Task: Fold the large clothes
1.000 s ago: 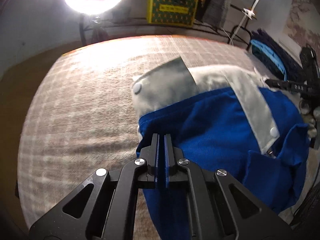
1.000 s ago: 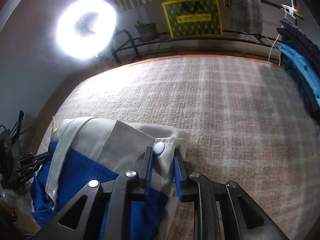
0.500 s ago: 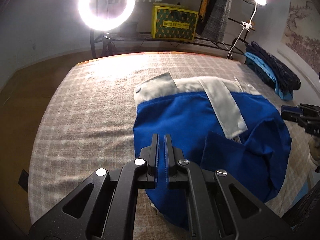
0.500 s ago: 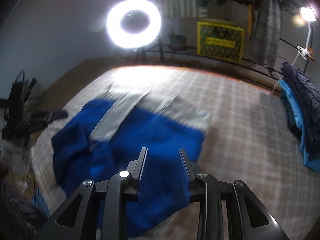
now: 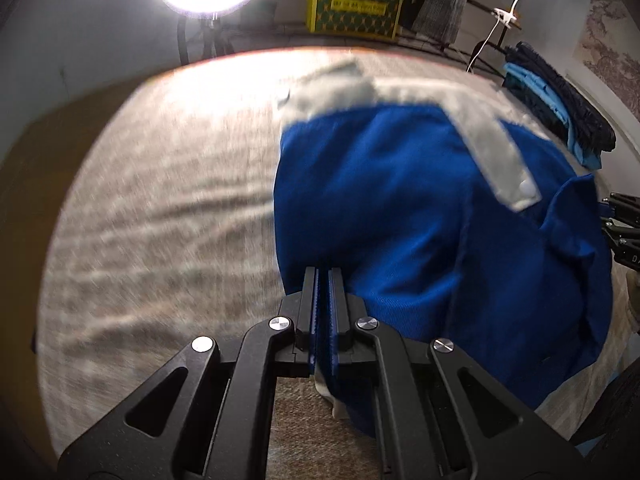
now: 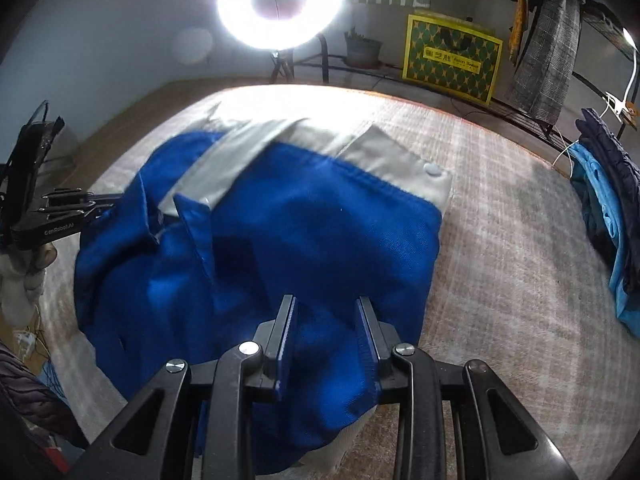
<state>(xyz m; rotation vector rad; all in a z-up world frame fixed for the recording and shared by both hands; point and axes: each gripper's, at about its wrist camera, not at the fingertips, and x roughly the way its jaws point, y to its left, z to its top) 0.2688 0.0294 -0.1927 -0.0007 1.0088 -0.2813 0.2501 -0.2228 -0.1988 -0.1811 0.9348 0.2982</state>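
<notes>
Blue jacket [image 6: 288,248] with grey bands lies bunched on the bed [image 6: 500,240]. My left gripper [image 5: 323,280] is closed on its near edge; my right gripper [image 6: 326,312], over the jacket, has just been opening and holds nothing. I judge a fold is underway; next I must regrip. The yellow box [image 6: 450,66] has writing I cannot read.

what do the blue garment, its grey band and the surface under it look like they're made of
Blue garment: woven cloth, likely cotton twill, matte; fine ribbing shows near the lens.
Pale grey band: smoother, thinner fabric, lying flat, with a white snap.
Beige checked covering: coarse textile, perhaps a woven blanket or mat; grid texture, soft wrinkles.
</notes>
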